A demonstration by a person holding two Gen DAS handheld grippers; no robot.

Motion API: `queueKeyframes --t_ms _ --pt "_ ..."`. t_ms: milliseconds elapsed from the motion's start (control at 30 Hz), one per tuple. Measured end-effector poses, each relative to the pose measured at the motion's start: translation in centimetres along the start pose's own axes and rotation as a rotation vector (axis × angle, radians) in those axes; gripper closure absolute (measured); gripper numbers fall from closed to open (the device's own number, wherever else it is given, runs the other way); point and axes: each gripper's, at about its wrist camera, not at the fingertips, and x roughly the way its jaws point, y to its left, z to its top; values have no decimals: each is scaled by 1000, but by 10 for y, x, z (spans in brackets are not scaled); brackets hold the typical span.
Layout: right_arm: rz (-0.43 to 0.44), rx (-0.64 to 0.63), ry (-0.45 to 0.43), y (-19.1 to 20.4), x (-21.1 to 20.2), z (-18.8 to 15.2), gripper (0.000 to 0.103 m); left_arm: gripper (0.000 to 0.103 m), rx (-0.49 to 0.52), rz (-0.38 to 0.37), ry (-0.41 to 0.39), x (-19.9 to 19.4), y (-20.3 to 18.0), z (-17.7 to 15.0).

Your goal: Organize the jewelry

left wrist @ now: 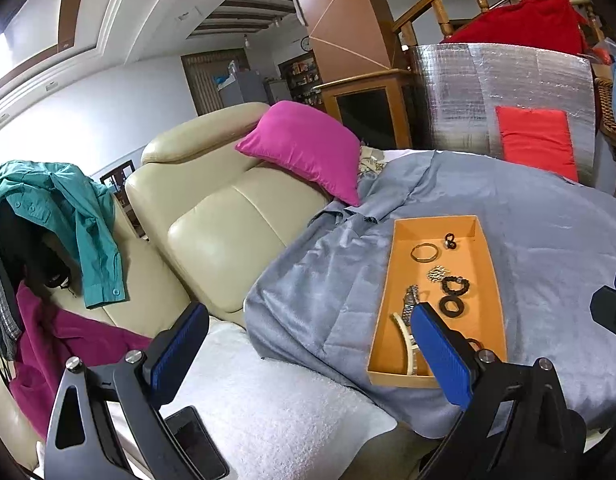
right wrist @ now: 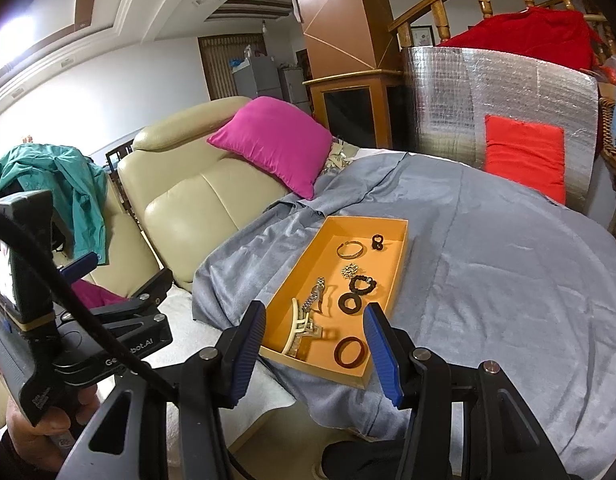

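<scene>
An orange tray (left wrist: 480, 264) (right wrist: 308, 276) lies on a grey sheet (right wrist: 488, 280). It holds a gold bangle (right wrist: 351, 250), a small black ring piece (right wrist: 378, 242), a brooch (right wrist: 350, 270), a black bead bracelet (right wrist: 362, 284), a black scrunchie (right wrist: 350, 303), a watch (right wrist: 314, 300), a cream hair claw (right wrist: 304, 336) and a brown bangle (right wrist: 350, 352). My right gripper (right wrist: 314, 344) is open just short of the tray's near end, gripping nothing. Left of the tray, my left gripper (left wrist: 308, 344) is open and empty over a white towel (left wrist: 268, 400).
A cream leather sofa (left wrist: 212, 216) with a pink cushion (left wrist: 304, 148) stands left of the sheet. Teal and magenta clothes (left wrist: 68, 216) lie on it. A silver foil panel (right wrist: 508, 96) with a red cushion (right wrist: 524, 156) stands behind. A phone (left wrist: 196, 448) lies near the towel.
</scene>
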Motion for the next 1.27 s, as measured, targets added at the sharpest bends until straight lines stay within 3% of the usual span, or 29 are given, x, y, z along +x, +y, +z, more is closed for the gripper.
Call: queueKeyframes --t_ms 667,967,1033,1100,1267 --pt "34 11 40 -13 51 12 48 2 9 38 52 39 -12 10" --pt "38 74 32 -50 58 15 48 2 52 42 62 48 -37 17" --pt "36 107 24 -70 56 15 48 2 75 13 61 47 -53 22" --pt "-16 159 1 -106 49 13 48 2 95 -63 57 45 -79 33" --pt "-234 332 -42 -238 21 -2 46 2 148 -341 59 44 -186 63"
